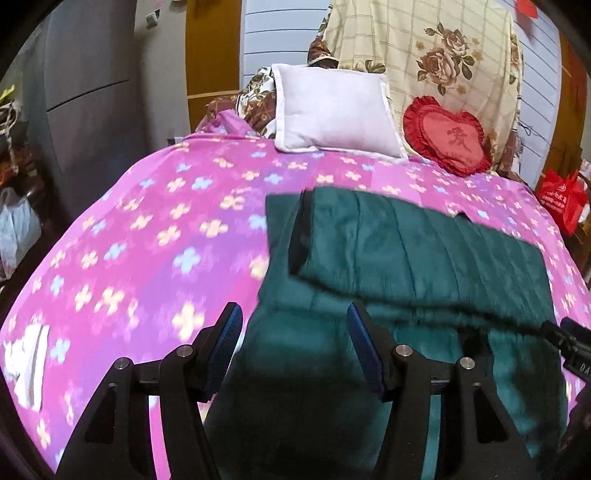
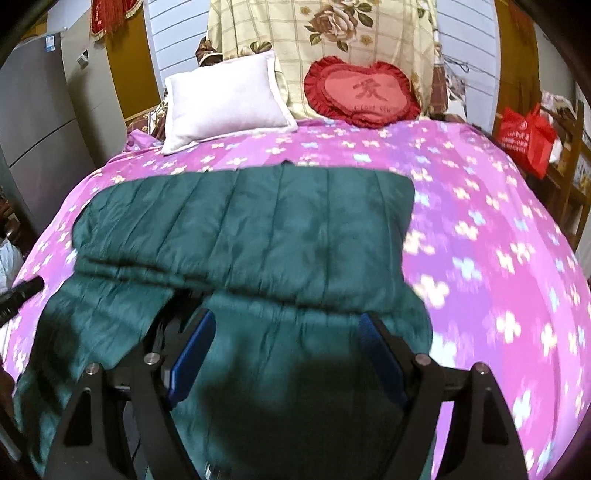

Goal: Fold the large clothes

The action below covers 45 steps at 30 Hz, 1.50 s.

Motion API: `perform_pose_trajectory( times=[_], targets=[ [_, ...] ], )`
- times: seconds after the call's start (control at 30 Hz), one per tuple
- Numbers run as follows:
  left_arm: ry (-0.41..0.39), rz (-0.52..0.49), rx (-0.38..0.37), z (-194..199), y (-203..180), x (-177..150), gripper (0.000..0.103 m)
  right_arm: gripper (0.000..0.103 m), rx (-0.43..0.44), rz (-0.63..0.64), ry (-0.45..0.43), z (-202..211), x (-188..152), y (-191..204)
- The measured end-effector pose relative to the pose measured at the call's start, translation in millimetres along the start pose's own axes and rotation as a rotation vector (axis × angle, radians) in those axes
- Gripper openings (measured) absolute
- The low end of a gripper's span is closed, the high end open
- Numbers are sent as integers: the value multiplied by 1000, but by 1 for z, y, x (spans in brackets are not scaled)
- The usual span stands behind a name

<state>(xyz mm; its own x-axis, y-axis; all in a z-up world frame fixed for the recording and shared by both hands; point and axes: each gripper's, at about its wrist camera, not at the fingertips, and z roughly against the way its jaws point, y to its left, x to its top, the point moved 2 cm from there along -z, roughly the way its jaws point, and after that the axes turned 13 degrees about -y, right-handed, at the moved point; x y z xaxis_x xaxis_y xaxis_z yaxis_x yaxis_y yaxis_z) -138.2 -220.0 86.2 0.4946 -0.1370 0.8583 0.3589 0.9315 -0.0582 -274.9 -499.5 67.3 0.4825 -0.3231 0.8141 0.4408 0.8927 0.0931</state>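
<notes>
Green garment [image 2: 258,229] apparently untouched beneath gaping left gripper [image 1: 293,332], right gripper [image 2: 286,339].

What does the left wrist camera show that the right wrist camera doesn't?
Only the left wrist view shows a white cloth on the bedspread's near left part. Only the right wrist view shows a red fringed hanging at top left. Both show the green garment folded over on the pink flowered bedspread, the white pillow, the red heart cushion and a red bag.
</notes>
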Motion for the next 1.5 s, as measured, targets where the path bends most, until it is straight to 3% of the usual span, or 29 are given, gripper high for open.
perform_pose_trajectory(
  times=[0.13, 0.3, 0.43, 0.6, 0.93, 1.27, 1.5],
  targets=[
    [26, 16, 14, -42, -9, 11, 40, 83, -24, -6, -4, -30, 18, -6],
    [114, 11, 31, -93, -17, 3, 40, 83, -85, 35, 23, -73, 28, -16],
    [92, 30, 31, -102, -21, 5, 48, 84, -104, 52, 20, -97, 31, -23],
    [98, 10, 31, -98, -22, 5, 48, 84, -109, 44, 41, -107, 34, -27],
    [84, 27, -5, -34, 9, -3, 48, 85, -37, 10, 26, -21, 16, -36],
    [111, -22, -18, 43, 46, -50, 48, 86, 14, -58, 137, 60, -59, -65],
    [134, -28, -15, 75, 59, -75, 48, 86, 35, -53, 196, 91, -102, -70]
  ],
)
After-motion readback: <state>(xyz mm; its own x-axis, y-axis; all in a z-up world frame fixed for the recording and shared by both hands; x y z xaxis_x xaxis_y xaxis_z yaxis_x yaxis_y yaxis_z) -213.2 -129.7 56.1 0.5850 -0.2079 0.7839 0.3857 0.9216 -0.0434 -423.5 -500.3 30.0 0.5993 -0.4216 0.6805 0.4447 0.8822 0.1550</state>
